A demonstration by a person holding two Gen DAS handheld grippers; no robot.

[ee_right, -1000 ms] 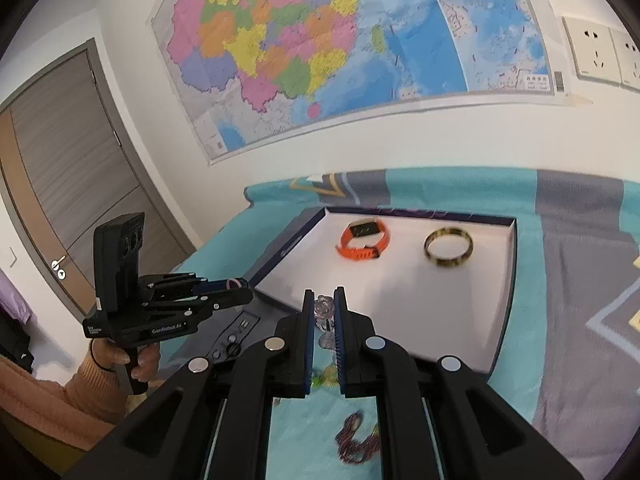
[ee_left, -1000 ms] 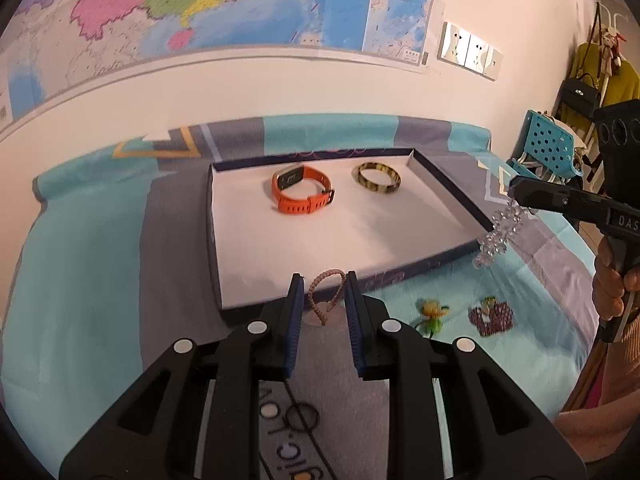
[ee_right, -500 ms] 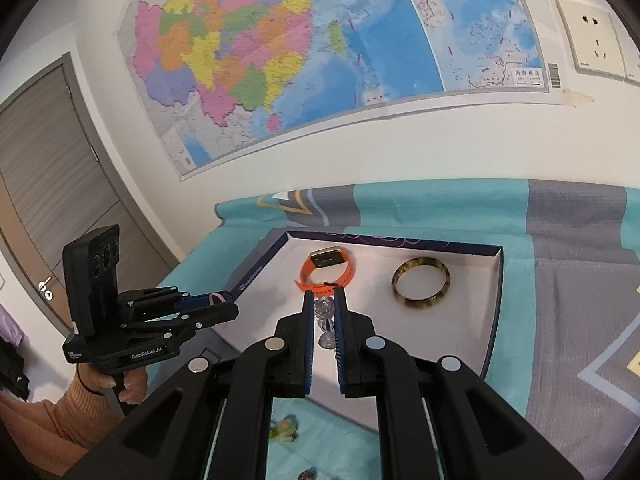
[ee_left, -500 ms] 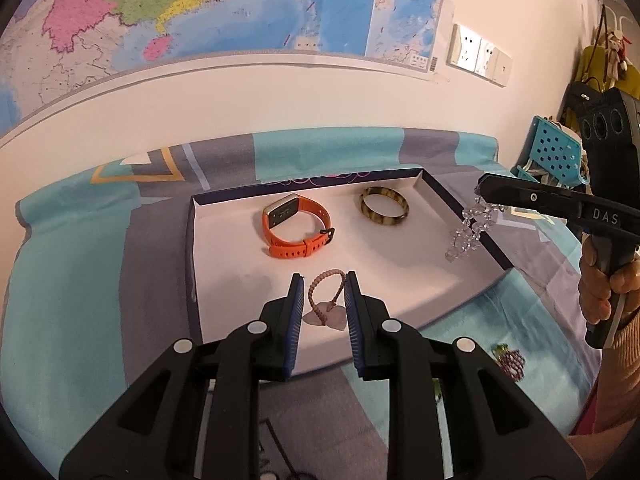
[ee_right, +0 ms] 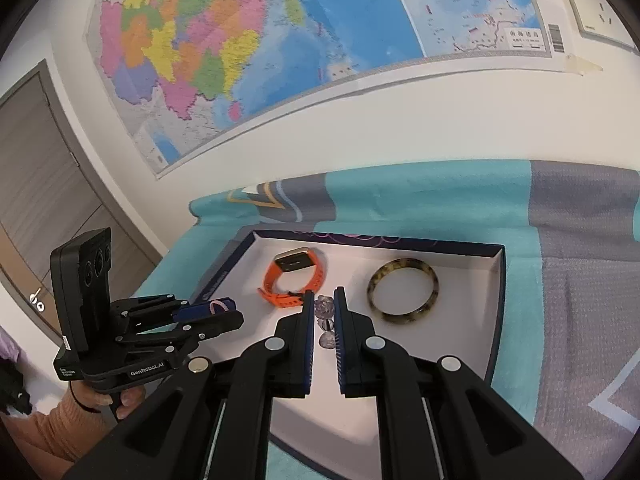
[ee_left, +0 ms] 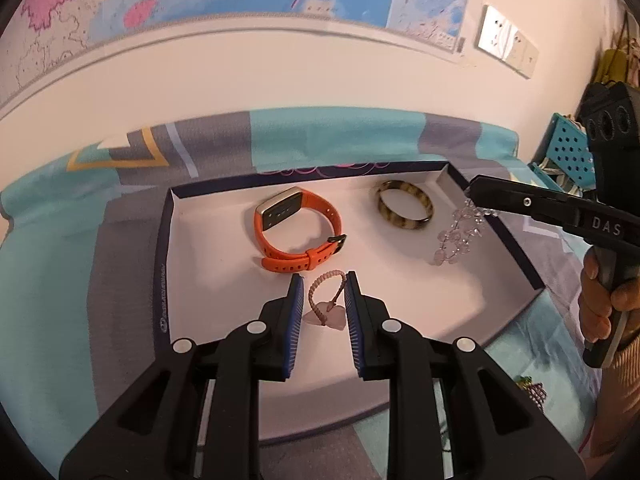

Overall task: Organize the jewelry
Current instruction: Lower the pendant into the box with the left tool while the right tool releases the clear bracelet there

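A white tray with a dark rim lies on the bed; it also shows in the right wrist view. In it lie an orange watch band and a tortoiseshell bangle. My left gripper is shut on a pink cord bracelet with a heart charm, held low over the tray's near middle. My right gripper is shut on a clear crystal bead bracelet that dangles over the tray's right side, beside the bangle.
The bed has a teal and grey cover. Small trinkets lie on the cover right of the tray. A wall with a map is behind the bed. A blue perforated basket stands at the far right.
Both grippers have moved forward over the tray with their bracelets. The pink bracelet hangs lower near the orange band, and the crystal bracelet has come over the tray beside the bangle.
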